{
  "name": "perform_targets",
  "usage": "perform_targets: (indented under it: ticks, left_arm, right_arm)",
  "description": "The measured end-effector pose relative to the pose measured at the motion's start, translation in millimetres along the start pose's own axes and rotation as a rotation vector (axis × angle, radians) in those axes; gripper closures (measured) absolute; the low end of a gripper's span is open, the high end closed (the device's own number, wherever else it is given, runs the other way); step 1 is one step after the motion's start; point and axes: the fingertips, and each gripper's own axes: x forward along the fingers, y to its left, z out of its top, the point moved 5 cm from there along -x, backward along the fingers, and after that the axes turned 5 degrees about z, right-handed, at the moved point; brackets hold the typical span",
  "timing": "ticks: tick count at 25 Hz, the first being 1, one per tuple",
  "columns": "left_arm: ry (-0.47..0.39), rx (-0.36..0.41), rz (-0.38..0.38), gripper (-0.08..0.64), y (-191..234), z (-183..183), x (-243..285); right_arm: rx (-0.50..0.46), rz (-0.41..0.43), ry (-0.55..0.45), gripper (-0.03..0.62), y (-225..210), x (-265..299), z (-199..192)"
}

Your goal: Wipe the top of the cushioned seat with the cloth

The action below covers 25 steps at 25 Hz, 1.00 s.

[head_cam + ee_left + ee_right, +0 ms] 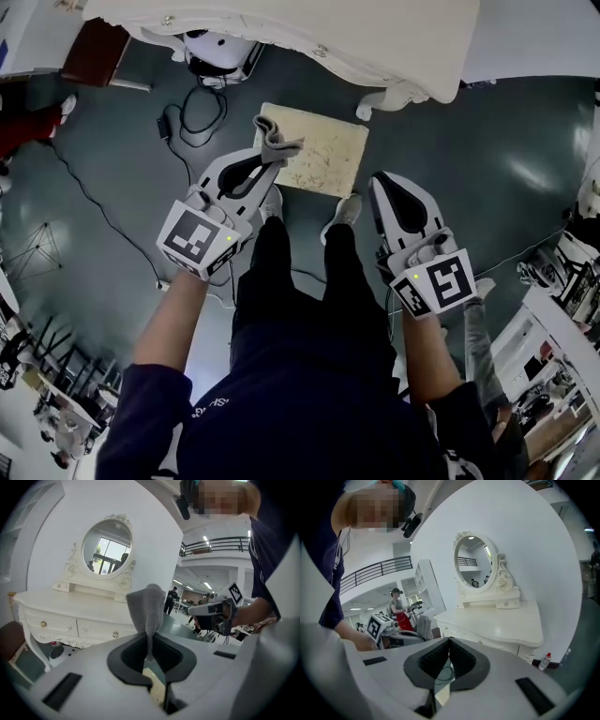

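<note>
My left gripper point(269, 157) pinches the cloth point(276, 139) over the cushioned seat point(319, 155), ready for wiping; right gripper point(382, 186) waits beside the seat, closed, empty.

Two grippers point(266, 165) point(382, 185), one cloth point(276, 140), one cushioned seat point(326, 157), one dressing table point(375, 37)
</note>
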Motion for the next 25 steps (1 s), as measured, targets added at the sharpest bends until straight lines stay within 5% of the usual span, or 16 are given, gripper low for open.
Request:
perform_targets:
  ticks: [7,15,25]
  left_arm:
    - [0.114,0.032,0.046,0.532,35.9,-68.7,73.7]
    - [0.408,0.141,0.104,0.532,110.9,-203.5,155.3]
    - [0.728,0.217,0.159,0.532,177.4,-319.1,195.3]
  right_arm:
    - [0.037,-0.021,0.049,0.568,-52.5,14.4,-44.7]
    - [0.09,-0.032,0.138,0.566,-88.3,17.6,-100.3]
    - [0.191,-0.061,0.184,0.567,-116.9,6.8,-157.6]
